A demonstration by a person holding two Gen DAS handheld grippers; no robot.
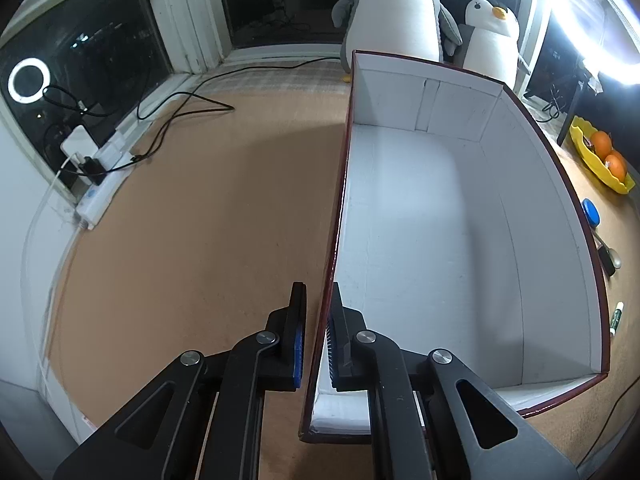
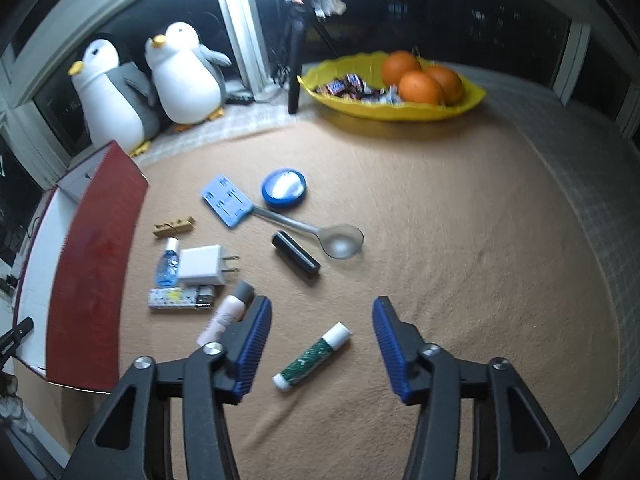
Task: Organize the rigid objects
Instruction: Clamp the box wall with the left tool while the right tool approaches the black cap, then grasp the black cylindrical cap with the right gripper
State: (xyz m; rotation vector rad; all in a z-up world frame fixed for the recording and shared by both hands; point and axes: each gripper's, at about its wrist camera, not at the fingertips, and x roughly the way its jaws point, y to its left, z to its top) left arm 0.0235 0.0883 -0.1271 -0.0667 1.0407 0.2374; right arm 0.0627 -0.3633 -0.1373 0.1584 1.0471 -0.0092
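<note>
A red box with a white inside (image 1: 440, 216) lies open and empty on the brown table. My left gripper (image 1: 318, 300) is shut on its left wall, one finger outside, one inside. The box also shows at the left of the right wrist view (image 2: 92, 268). My right gripper (image 2: 322, 312) is open, low over a green and white tube (image 2: 312, 358) that lies between its fingers. Beside it lie a pink bottle (image 2: 226, 316), a patterned lighter (image 2: 180, 299), a white charger (image 2: 202, 266), a small blue bottle (image 2: 167, 264), a black tube (image 2: 296, 255), a spoon (image 2: 320, 232), a blue card (image 2: 226, 200), a blue round tin (image 2: 285, 189) and a wooden clothespin (image 2: 174, 226).
A yellow bowl (image 2: 400, 110) with oranges and candy stands at the back. Two plush penguins (image 2: 184, 76) sit by the window. A ring light stand (image 2: 294, 64) is behind the bowl. A power strip and cables (image 1: 104, 168) lie at the table's left edge.
</note>
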